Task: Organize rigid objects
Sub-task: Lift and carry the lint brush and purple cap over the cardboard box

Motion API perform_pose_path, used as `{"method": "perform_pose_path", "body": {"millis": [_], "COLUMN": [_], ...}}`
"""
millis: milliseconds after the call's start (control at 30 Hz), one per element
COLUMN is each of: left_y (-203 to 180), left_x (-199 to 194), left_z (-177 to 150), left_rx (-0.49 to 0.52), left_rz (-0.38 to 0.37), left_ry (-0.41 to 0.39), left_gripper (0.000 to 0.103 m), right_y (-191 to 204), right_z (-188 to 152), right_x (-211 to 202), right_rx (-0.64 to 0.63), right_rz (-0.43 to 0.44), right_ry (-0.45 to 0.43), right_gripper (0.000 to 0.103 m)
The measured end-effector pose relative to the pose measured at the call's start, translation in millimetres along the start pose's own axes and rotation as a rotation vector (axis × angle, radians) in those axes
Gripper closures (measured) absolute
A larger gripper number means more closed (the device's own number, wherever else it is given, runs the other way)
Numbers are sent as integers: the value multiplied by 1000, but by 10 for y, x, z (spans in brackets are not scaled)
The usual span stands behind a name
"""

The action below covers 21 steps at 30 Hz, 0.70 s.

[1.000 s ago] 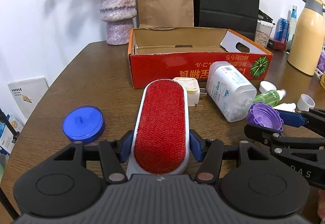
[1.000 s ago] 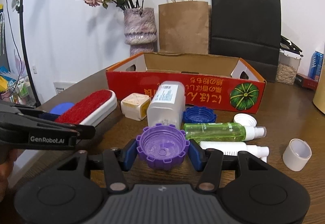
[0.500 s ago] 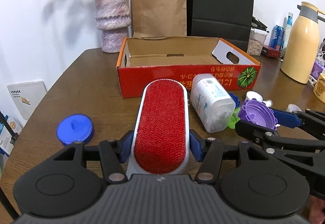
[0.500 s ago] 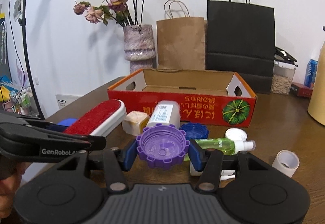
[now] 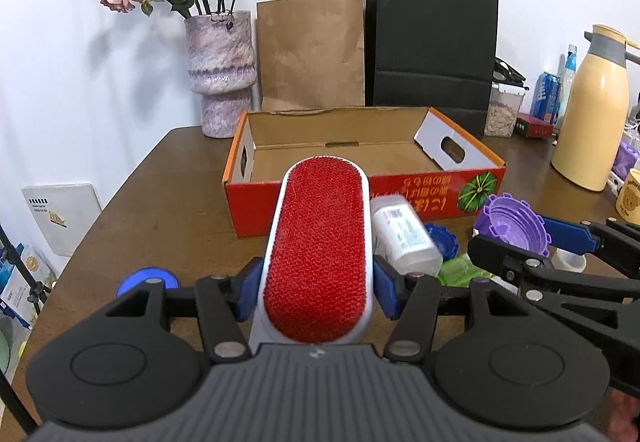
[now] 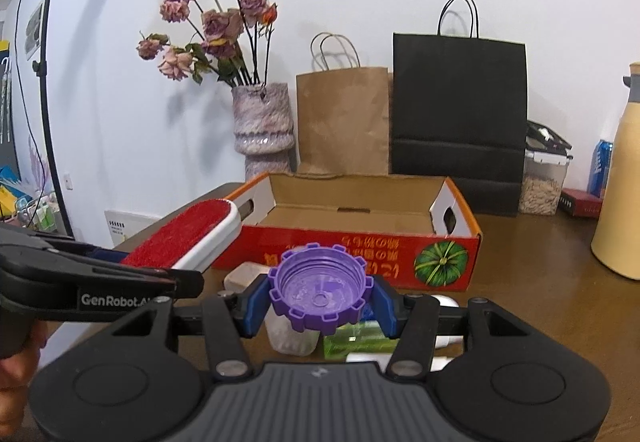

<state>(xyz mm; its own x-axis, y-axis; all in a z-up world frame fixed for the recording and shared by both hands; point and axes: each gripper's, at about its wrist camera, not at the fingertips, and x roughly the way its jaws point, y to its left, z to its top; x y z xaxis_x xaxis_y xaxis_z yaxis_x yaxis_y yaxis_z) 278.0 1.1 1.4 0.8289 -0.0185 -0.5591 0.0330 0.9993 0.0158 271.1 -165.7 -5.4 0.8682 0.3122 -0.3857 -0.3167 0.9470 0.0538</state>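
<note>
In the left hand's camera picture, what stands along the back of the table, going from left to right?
Vase of dried roses → brown paper bag → black paper bag → clear container of grain → blue can → cream-yellow thermos jug.

A: How's the left black two-finger gripper [image 5: 318, 292]?
B: Clamped on a red-faced white lint brush [image 5: 320, 242].
A: The right black gripper [image 6: 320, 300]?
B: Pinching a purple ridged plastic cap [image 6: 318, 292].
</note>
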Motion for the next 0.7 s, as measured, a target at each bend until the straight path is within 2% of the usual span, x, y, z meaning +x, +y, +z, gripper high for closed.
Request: {"method": "perform_pose_path", "body": {"millis": [700], "left_y": [-178], "left_x": [256], "left_z": [455], "left_rx": [-22], "left_rz": [22], "left_ry": [-66], "left_gripper": [45], "right_y": [-263], "right_z": [431], "right_x": [280], "right_rx": [20], "right_rz": [-42], "right_ry": [-77], "right_gripper": [50]}}
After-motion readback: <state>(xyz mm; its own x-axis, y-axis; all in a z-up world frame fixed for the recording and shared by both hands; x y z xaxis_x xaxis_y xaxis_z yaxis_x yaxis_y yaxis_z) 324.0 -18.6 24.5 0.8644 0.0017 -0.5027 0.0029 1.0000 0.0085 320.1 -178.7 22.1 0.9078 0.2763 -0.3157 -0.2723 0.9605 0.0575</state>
